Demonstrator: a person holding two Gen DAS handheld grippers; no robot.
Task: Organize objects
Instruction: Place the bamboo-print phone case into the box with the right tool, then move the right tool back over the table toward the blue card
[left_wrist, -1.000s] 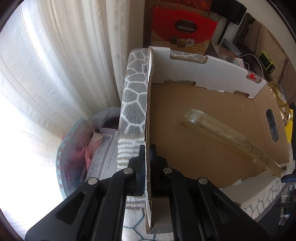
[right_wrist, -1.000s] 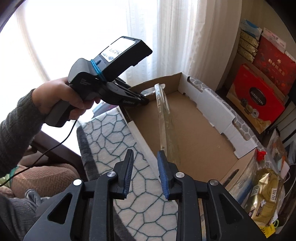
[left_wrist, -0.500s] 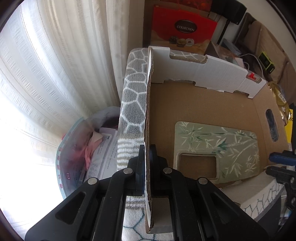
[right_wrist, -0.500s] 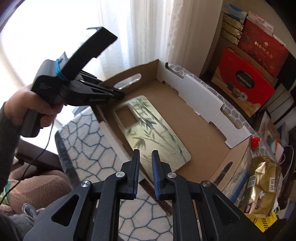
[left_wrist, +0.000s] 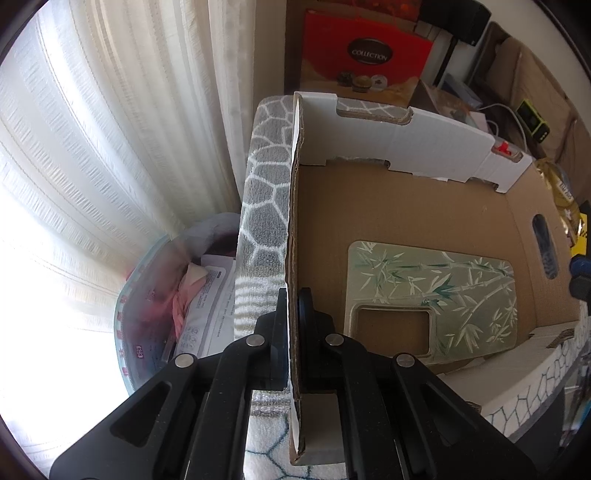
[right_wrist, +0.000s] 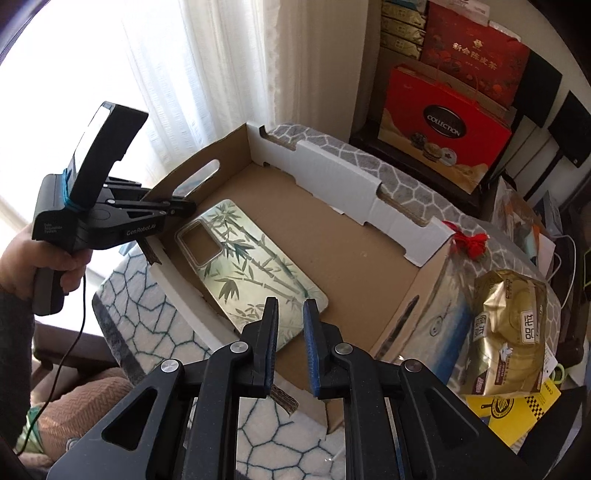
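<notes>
A phone case (right_wrist: 251, 269) printed with green bamboo lies flat, camera cut-out toward the left gripper, on the floor of an open cardboard box (right_wrist: 351, 240). The left wrist view shows the same case (left_wrist: 443, 291) inside the box (left_wrist: 406, 206). My left gripper (left_wrist: 293, 295) is shut on the box's side wall; a hand holds this gripper (right_wrist: 184, 208) at the box's left end. My right gripper (right_wrist: 290, 306) hovers over the case's near end, its jaws a narrow gap apart with nothing between them. Its blue-padded tip (left_wrist: 580, 273) peeks in at the right edge.
The box rests on a grey and white patterned cover (right_wrist: 147, 314). A gold bag (right_wrist: 509, 328) and a yellow booklet (right_wrist: 509, 413) lie to the right. Red gift boxes (right_wrist: 443, 122) stand behind. Curtains hang at the left, above a plastic bag of papers (left_wrist: 177, 306).
The phone case, held on edge by the right gripper a second ago, now lies flat in the box. The right gripper let go, narrowed its jaws and drew back. The left gripper stayed put.
</notes>
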